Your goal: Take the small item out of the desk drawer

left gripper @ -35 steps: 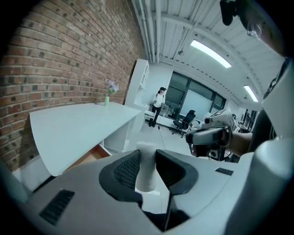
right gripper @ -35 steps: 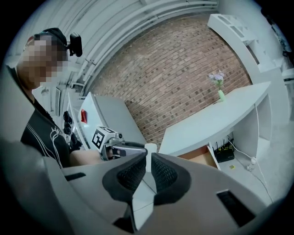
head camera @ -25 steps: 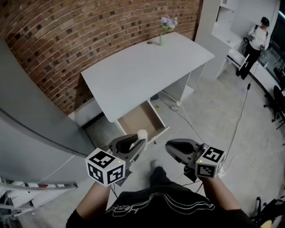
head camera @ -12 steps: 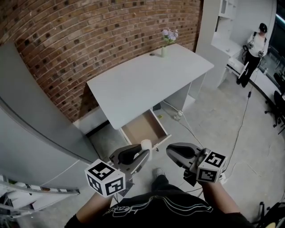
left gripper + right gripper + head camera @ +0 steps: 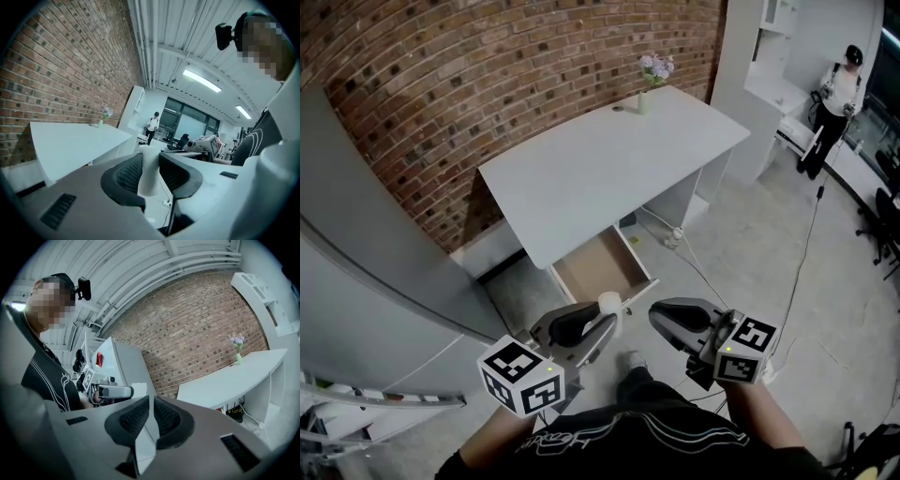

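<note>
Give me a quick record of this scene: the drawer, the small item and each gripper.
drawer: pulled open under the white desk, inside looks bare
small white item: out of the drawer, above the floor
left gripper: clamped on the small white item
right gripper: jaws close together, nothing between them
desk top: vase of flowers at the far corner

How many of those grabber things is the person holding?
2. The left hand-held gripper, low left in the head view, grips a small white item. The right hand-held gripper, low right, holds nothing. None seem hidden.
</note>
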